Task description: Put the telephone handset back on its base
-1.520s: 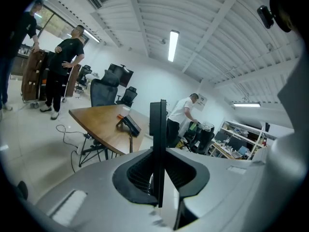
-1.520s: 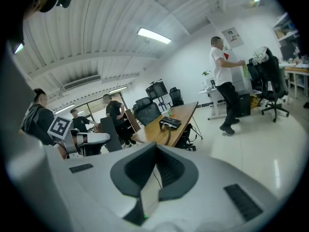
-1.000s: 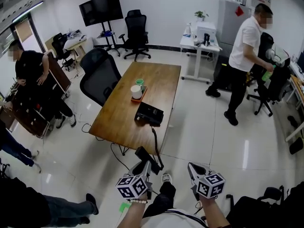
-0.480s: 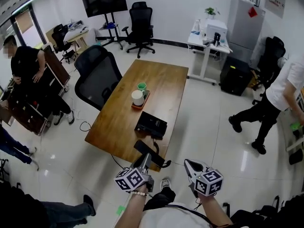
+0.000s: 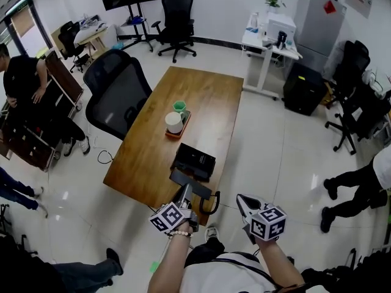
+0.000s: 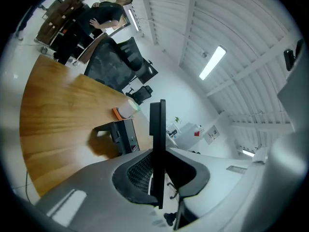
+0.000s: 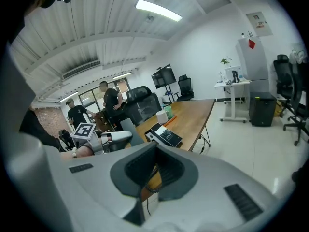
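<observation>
— While looking down from the head view, see what in the left gripper (image 5: 186, 191)?

— See the black telephone handset (image 6: 157, 122), pinched across its thin sides by both fingers. Shows edge-on as a slim dark bar in the left gripper view.

— Resting on the base (image 5: 193, 161) yet?

— Not yet. Hangs clear of the cradle, just at 6 o'clock of the base, over the near end of the wooden tabletop (image 5: 146, 151). Cannot tell whether touching the base's near edge. Trails a coiled cord (image 5: 211, 202) toward 4 o'clock, looping below the tabletop's edge.

— And at 3 o'clock of that gripper?

— Find the right gripper (image 5: 242, 199), out past the tabletop's corner, above the pale floor (image 5: 275, 157). Shows fingers drawn narrow, close to touching, with nothing pinched. Looks through the slim slot at the cord and the tabletop's edge.

— Anything else up there?

— Farther along, at 12 o'clock of the base, spot a white cup (image 5: 174, 122) and, just behind it, a green cup (image 5: 179, 106). At 10 o'clock, beside the long edge, note a black mesh office chair (image 5: 116, 93). At 9 o'clock, well apart, make out a person (image 5: 21, 81) in dark clothes.
</observation>
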A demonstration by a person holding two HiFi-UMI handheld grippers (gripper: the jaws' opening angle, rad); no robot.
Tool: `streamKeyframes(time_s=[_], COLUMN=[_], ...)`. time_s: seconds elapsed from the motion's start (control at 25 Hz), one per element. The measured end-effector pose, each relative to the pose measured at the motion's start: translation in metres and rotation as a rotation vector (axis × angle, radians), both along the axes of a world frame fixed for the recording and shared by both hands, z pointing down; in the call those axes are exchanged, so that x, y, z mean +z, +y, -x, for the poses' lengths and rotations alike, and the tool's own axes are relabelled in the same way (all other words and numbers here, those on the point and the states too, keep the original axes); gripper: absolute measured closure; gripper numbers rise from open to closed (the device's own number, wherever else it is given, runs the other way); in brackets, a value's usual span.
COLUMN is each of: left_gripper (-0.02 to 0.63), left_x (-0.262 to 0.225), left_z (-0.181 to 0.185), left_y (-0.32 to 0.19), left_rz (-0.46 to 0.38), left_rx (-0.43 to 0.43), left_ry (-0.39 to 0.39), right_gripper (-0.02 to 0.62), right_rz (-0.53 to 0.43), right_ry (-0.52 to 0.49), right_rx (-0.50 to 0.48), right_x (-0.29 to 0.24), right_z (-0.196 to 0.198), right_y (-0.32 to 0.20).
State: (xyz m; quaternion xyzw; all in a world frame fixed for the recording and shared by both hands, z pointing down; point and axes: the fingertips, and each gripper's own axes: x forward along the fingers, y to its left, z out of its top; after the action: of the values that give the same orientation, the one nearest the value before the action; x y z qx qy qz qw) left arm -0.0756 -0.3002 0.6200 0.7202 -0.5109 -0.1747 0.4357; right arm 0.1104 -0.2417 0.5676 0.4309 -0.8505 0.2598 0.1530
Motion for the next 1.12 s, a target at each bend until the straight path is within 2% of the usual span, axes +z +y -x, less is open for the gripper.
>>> streamKeyframes(time_s=[0.28,0.44,0.68,1.12], left_gripper=[0.531,0.531,0.531,0.531], left_x=[0.032,0.043,0.057,0.093], left_z=[0.008,0.009,0.003,0.003], left_y=[-0.033,-0.043,-0.062,-0.076], left_rz=[0.041,0.037,0.004,0.035], left_rx=[-0.038,-0.065,-0.060,-0.098], left_ry=[0.068,0.116,0.143,0.196], right_gripper=[0.592,0.592,0.592,0.592], right_rz=[0.011,0.019,0.043,0.066], right_ry=[-0.004,-0.014,-0.022,-0.014], right_rx=[-0.050,-0.068,-0.071,-0.067], right_x=[0.005,0.008,0.019,0.031], right_z=[0.027,0.035,0.039,0.036], right_y=[-0.038,-0.050,-0.059,-0.072])
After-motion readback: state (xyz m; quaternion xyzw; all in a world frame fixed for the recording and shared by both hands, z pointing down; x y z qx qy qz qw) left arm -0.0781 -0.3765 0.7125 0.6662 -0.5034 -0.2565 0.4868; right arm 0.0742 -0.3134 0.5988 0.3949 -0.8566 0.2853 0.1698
